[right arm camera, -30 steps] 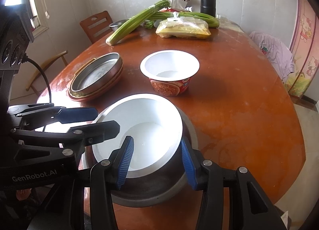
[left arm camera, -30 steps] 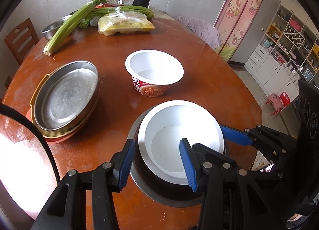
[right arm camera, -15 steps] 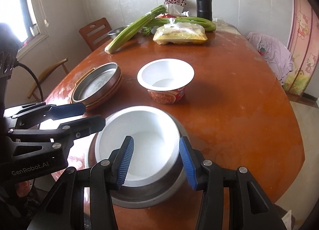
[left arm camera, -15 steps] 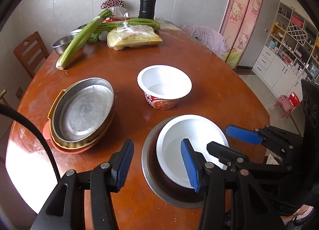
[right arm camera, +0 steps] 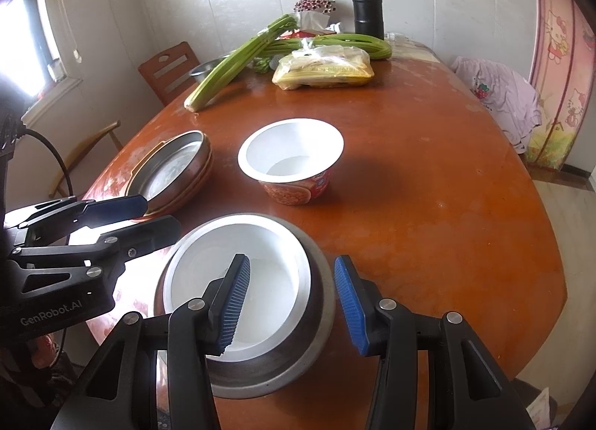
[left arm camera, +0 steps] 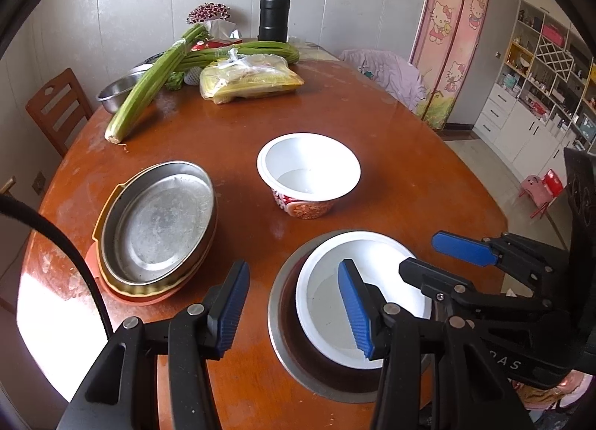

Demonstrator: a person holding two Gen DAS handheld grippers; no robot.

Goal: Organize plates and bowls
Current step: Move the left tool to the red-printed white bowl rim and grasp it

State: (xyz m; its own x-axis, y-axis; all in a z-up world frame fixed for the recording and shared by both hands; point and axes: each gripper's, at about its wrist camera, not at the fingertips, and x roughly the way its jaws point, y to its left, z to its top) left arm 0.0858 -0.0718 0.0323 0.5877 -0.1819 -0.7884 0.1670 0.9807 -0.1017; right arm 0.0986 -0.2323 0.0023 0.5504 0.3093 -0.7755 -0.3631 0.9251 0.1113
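Observation:
A white bowl sits nested in a steel bowl at the near edge of the round table. My left gripper hovers open over their left rim, one finger above the table, the other above the white bowl. My right gripper stands open astride the right rim of the steel bowl, its pads not pressing on it. Each gripper shows in the other's view: the right gripper, the left gripper. A white noodle cup stands mid-table. A steel pan tops a stack of plates at the left.
Celery stalks, a bag of yellow noodles, a black flask and another steel bowl crowd the far end. A wooden chair stands beside the table on the left. A black cable hangs at the left.
Both grippers have tipped up and drawn back a little from the nested bowls, which now look smaller and lower in view. The bowls have stayed put.

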